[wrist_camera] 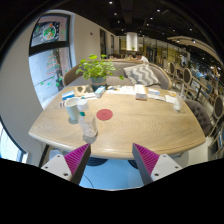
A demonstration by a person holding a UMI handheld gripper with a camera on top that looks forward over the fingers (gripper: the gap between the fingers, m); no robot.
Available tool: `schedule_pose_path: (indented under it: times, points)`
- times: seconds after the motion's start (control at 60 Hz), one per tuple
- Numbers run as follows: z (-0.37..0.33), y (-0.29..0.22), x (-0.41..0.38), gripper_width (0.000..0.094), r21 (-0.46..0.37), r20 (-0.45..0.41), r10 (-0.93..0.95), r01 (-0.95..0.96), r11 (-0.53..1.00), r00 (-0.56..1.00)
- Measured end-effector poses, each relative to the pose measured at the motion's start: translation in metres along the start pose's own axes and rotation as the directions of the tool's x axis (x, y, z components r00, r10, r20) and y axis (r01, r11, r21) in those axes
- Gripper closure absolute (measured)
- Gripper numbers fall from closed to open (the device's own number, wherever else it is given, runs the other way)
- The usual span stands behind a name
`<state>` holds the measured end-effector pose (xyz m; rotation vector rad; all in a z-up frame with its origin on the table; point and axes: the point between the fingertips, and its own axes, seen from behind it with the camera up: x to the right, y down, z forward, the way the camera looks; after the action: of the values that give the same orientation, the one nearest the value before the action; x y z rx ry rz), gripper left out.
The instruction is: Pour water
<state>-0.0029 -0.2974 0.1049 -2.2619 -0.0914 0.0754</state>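
Gripper at lower centre, well back from the tabletop; fingers spread wide, nothing between them, magenta pads bare.

Left of centre on the tabletop: a bottle with a pale blue look, upright. Just right of it, nearer the front edge, a clear cup, probably the vessel to fill. The two stood close together.

Centre: a red disc flat on the wood. Behind it, upper centre, a plant.

Right half: papers and small items, too small to identify.

Risks, as judged: with bottle and cup so near, an approach angled from the right could clip the cup and tip it. A clear cup is hard to judge for rim position, so a pour could miss. A wet or smooth bottle might slip in the pads. Whether the bottle was capped could not be told.
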Motion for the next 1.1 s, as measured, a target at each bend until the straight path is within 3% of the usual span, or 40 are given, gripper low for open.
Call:
schedule_pose_path:
  times: [0.183, 0.4, 0.533, 0.617, 0.8, 0.95, 1.1]
  points:
    - [0.056, -0.028, -0.086, 0.0076, 0.088, 0.041, 0.007, -0.011, 0.996, 0.999]
    - [0.140, -0.062, -0.102, 0.0098, 0.180, -0.036, 0.002, 0.004, 0.984, 0.999]
    - [0.172, -0.060, -0.097, 0.0240, 0.184, -0.087, -0.002, 0.018, 0.983, 0.996]
    - [0.182, -0.058, -0.095, 0.0410, 0.183, -0.092, 0.015, 0.002, 0.983, 0.996]
    - [0.183, -0.064, -0.097, 0.0501, 0.194, -0.097, 0.000, 0.019, 0.981, 0.995]
    - [0.165, -0.099, -0.083, 0.0520, 0.188, -0.196, -0.108, 0.146, 0.971, 0.975]
    - [0.148, -0.167, -0.057, 0.0522, 0.137, -0.390, -0.333, 0.412, 0.901, 0.859]
